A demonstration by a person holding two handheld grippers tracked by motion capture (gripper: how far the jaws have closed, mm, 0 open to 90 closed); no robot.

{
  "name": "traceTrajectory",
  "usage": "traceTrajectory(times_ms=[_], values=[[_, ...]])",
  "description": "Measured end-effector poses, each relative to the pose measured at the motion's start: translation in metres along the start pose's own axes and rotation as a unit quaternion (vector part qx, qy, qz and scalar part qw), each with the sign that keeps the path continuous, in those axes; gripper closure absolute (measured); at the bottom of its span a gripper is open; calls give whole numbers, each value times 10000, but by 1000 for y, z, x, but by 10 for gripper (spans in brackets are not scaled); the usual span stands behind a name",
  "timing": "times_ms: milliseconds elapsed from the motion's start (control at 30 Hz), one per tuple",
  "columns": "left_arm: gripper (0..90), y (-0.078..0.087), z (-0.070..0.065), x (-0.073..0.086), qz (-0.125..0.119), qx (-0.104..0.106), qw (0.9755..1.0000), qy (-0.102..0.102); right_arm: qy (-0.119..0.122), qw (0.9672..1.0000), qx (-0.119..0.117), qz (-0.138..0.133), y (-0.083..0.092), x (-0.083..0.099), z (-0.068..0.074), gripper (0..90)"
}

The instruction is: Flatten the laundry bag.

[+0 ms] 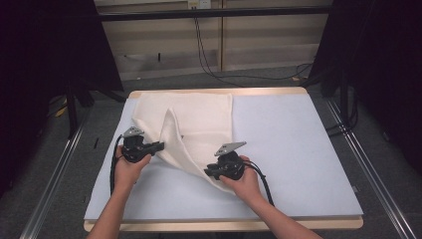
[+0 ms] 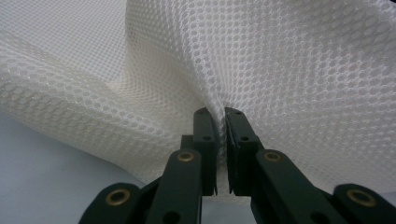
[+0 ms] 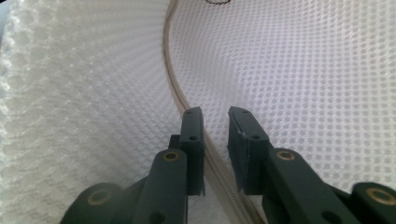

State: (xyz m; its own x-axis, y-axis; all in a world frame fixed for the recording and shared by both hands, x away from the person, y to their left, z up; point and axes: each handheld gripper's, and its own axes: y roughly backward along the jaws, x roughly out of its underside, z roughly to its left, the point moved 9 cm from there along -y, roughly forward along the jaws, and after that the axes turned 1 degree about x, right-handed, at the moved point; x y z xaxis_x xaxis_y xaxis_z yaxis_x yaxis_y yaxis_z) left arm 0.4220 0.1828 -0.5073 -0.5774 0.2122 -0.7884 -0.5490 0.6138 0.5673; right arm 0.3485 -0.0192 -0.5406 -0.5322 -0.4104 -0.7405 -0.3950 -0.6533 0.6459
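A wide table with a pale grey-blue mat top and a light wooden rim carries a large white open-weave mesh cloth, spread from the far left corner toward the middle of the near edge. Its long axis runs from that far corner diagonally toward the near middle, and one ridge of it stands up off the mat between the two tools (a tented fold, by the look of it). The left gripper, at the cloth's left side, has its black jaws pressed together on a pinch of mesh, the fabric bunching just above the tips. The right gripper, at the cloth's near tip, straddles the beige hemmed edge with its jaws slightly parted, so I judge it loosely holding the hem rather than clamping it. The cloth lies ahead of both tools, the raised ridge nearest the left one.
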Motion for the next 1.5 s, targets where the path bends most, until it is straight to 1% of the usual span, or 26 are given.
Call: traceTrajectory(times_ms=[67,100,167,267,333,367,433,467,500,567,633,667,700,767,833,933,1000,1033,1067,1133,1200,1267,1300,1367,1433,1500], values=[[844,0,1,1,-8,18,10000,31,33,9999,113,-6,2,-6,-4,757],[843,0,2,1,-15,30,10000,24,-18,10000,61,-75,2,-10,-4,757],[842,1,2,2,-19,11,10000,-17,-44,9999,48,-151,3,-19,-3,757],[840,2,2,3,-80,9,10000,-13,-37,9995,-66,-309,3,-32,4,751],[839,3,2,4,-132,19,9999,35,50,9992,-195,-345,1,-35,13,750],[837,3,2,4,-153,18,9999,59,129,9992,-248,-278,-1,-33,18,750],[835,6,3,5,-146,-2,9999,21,237,9990,-363,-146,-6,-26,27,751],[832,6,3,5,-146,-2,9999,21,254,9989,-393,-81,-9,-22,30,751],[831,10,3,6,-144,-18,9999,-8,308,9989,-365,-8,-11,-17,30,751],[829,14,3,7,-148,-16,9999,0,306,9989,-326,119,-15,-11,29,753],[828,17,2,7,-161,26,9999,-17,304,9989,-312,162,-16,-8,27,766],[828,19,2,9,-108,23,9999,-49,346,9987,-336,175,-16,-8,28,776],[828,20,2,8,-148,20,9999,-32,408,9985,-299,214,-17,-7,28,784],[827,21,1,8,-155,44,9999,-2,405,9984,-308,241,-18,-6,29,798],[826,24,1,9,-144,17,9999,-51,394,9985,-270,248,-18,-6,28,803],[826,29,1,9,-176,51,9998,-37,391,9985,-301,225,-19,-6,29,825],[826,33,2,10,-199,26,9998,-61,387,9987,-248,208,-20,-7,28,839],[825,35,1,11,-180,50,9998,-58,423,9988,-138,220,-20,-7,26,844],[825,37,2,13,-153,21,9999,-68,432,9987,-156,211,-21,-7,26,847],[825,39,3,18,-149,48,9999,-29,420,9988,-202,180,-21,-7,25,847],[828,40,4,23,-129,20,9999,20,373,9989,-200,181,-21,-7,24,847],[828,42,5,28,-118,68,9999,39,459,9986,-205,167,-21,-8,24,847],[826,43,5,30,-132,77,9998,86,450,9986,-202,176,-21,-7,24,847],[824,45,7,36,-77,60,9999,43,368,9990,-200,179,-21,-8,24,847],[823,46,7,40,-61,72,9999,78,392,9989,-206,170,-21,-8,24,847],[822,48,7,42,-86,44,9999,58,365,9990,-204,173,-21,-8,24,846]])
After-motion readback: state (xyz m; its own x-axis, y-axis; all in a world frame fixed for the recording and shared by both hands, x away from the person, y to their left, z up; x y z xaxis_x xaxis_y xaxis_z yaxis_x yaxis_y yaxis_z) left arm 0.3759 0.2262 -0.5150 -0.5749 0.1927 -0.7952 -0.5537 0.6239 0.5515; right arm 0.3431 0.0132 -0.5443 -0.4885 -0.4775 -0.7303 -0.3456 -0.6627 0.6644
